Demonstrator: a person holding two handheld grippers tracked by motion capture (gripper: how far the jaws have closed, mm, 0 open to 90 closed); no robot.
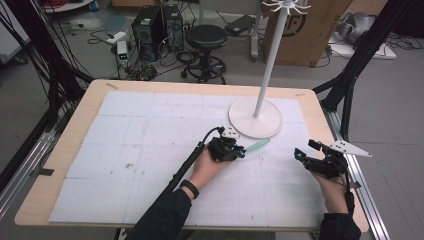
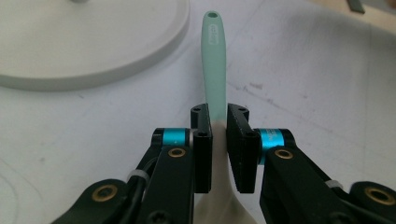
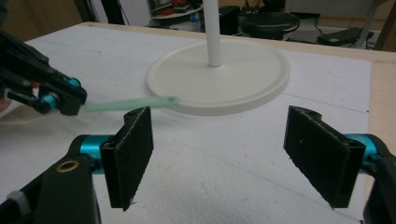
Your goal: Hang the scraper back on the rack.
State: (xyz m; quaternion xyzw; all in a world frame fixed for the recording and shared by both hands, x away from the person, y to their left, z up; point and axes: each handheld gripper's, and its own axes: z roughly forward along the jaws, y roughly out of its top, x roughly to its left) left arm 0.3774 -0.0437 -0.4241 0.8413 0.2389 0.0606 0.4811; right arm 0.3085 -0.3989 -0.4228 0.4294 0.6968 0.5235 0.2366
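- The left gripper point(image 1: 241, 151) is closed on a pale green spatula point(image 1: 257, 146); in the left gripper view its two jaws press on both sides of the spatula point(image 2: 214, 70), at the place where the green handle meets a whitish, wider part.
- The handle has a small hole at its far end and some raised writing just under the hole, but the letters are too small to read.
- The right gripper point(image 1: 304, 149) is open; in the right gripper view its two black pads point(image 3: 132, 154) stand far apart with nothing between them.
- From the high view, the spatula is in the middle of the white foam mat point(image 1: 125, 145), its free end pointing to the round base of the white stand point(image 1: 255, 118) and close to the rim.
- The right gripper view shows the spatula point(image 3: 133, 103) held above the mat, its tip near the base point(image 3: 243, 77).
- The high view alone shows the brown cardboard box point(image 1: 310, 35) behind the table, with dark print that the stand's pole partly hides, and a black stool point(image 1: 206, 37).
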